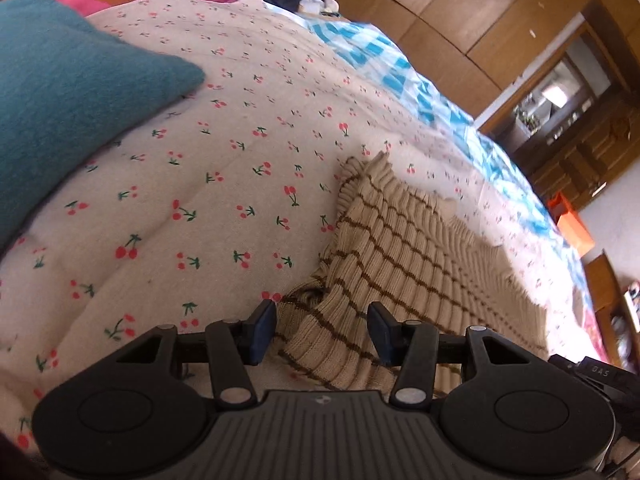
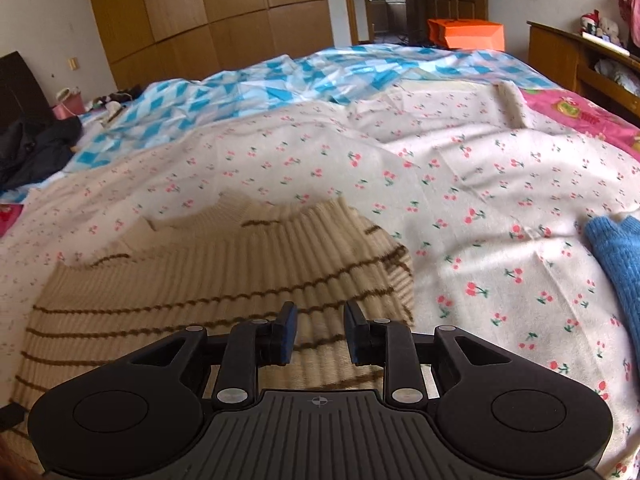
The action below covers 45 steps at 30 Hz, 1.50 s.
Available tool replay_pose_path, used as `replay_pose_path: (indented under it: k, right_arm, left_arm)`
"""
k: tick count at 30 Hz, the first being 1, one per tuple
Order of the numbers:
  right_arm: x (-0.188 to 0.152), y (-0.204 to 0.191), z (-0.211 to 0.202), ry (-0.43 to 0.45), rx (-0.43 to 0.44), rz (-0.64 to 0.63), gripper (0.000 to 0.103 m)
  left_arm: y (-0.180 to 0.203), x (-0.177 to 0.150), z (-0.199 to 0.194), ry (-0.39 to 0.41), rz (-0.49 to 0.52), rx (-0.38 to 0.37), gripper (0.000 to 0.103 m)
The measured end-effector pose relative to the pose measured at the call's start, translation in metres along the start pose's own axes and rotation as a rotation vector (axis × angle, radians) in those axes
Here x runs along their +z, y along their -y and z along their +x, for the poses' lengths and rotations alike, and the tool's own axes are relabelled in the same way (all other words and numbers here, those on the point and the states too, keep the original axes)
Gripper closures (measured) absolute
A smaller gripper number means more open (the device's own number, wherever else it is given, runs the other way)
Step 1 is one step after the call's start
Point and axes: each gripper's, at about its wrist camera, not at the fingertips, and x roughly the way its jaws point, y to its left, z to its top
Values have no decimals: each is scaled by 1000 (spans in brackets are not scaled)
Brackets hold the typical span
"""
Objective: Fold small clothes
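so, left gripper [image 1: 322,330]: jaws parted, blue pads either side of a raised fold of the striped knit top [image 1: 400,240]; the pads do not seem to press on it, so released.
right gripper [image 2: 320,336]: jaws parted by a narrower gap, hanging over the knit with its ribs showing between the pads; nothing pinched that i can see, though whether the tips touch the cloth i cannot tell.
striped knit top [image 2: 200,280]: beige ribbed knit with thin brown stripes, lying partly folded on the bed, near both grippers; in the left wrist view its near edge is rucked up between the pads.
cherry-print blanket [image 1: 180,184]: cream with small red cherries, spread under the knit top.
teal knit garment [image 1: 60,92]: on the blanket at far left in the left wrist view, well apart from the striped top.
blue knit garment [image 2: 616,252]: at the right edge in the right wrist view, on the blanket.
blue checked sheet [image 2: 280,80]: beyond the blanket, far side.
wooden wardrobe [image 2: 208,8]: against the far wall.
orange bag [image 2: 466,34]: past the bed's far end.
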Motion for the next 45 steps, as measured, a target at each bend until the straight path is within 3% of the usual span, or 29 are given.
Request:
replay_pose_path:
  k: [10, 15, 23, 27, 31, 34, 36, 38, 41, 45]
  right_arm:
    - [16, -107, 10, -77, 216, -134, 77]
    - [24, -176, 34, -152, 284, -227, 70]
    - [12, -258, 79, -279, 289, -354, 65]
    - [6, -280, 91, -302, 260, -414, 54]
    - [-3, -298, 99, -299, 193, -532, 52]
    - [-12, -303, 107, -278, 145, -610, 65]
    - [-12, -301, 105, -268, 153, -615, 72]
    - [-6, -295, 100, -268, 174, -590, 86]
    - [7, -281, 87, -252, 217, -542, 89]
    - [25, -257, 70, -219, 277, -467, 90]
  left_arm:
    - [-4, -8, -5, -20, -39, -25, 50]
    - [-7, -7, -1, -41, -54, -48, 50]
    - [-13, -4, 2, -60, -77, -73, 50]
    - [-12, -4, 4, -65, -71, -76, 50]
    - [-8, -5, 6, -66, -48, -68, 50]
    - [-6, -7, 6, -63, -25, -58, 50]
    - [-5, -7, 5, -60, -17, -55, 50]
    - [-6, -6, 4, -55, -26, -60, 49]
    - [-7, -7, 0, -33, -44, -60, 46]
    - [3, -13, -4, 6, 11, -23, 40]
